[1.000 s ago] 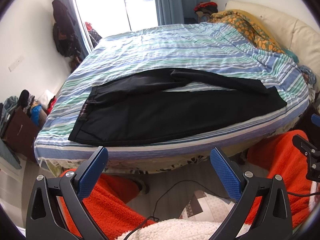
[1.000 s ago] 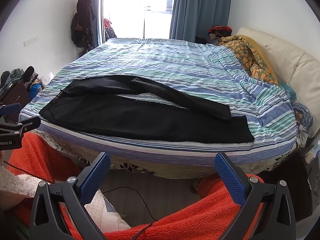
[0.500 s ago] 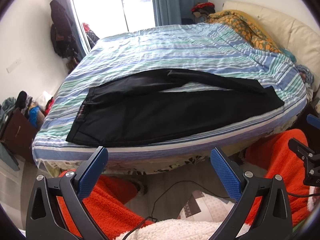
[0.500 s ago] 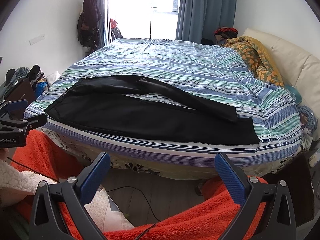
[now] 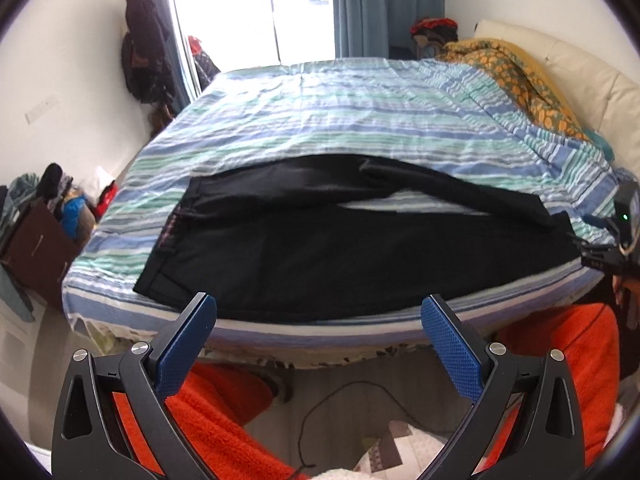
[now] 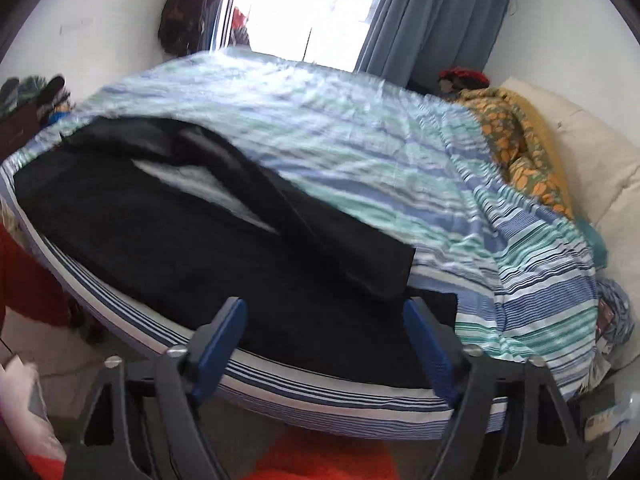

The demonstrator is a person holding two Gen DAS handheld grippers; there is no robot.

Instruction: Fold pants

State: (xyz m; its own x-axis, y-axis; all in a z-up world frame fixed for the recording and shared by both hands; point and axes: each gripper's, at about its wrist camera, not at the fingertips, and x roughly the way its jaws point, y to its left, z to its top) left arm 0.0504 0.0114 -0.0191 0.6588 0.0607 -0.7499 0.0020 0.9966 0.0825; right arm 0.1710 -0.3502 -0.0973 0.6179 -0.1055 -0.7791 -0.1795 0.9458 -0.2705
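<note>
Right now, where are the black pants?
The black pants lie spread along the near edge of the striped bed, waistband toward the left, just beyond both open tongs.

Pants (image 5: 320, 248) on bed (image 5: 360, 120) near front edge; blanket (image 5: 516, 76) behind, right.

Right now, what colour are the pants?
Black pants, plain apart from a reddish waistband lining; clearest in the left wrist view.
</note>
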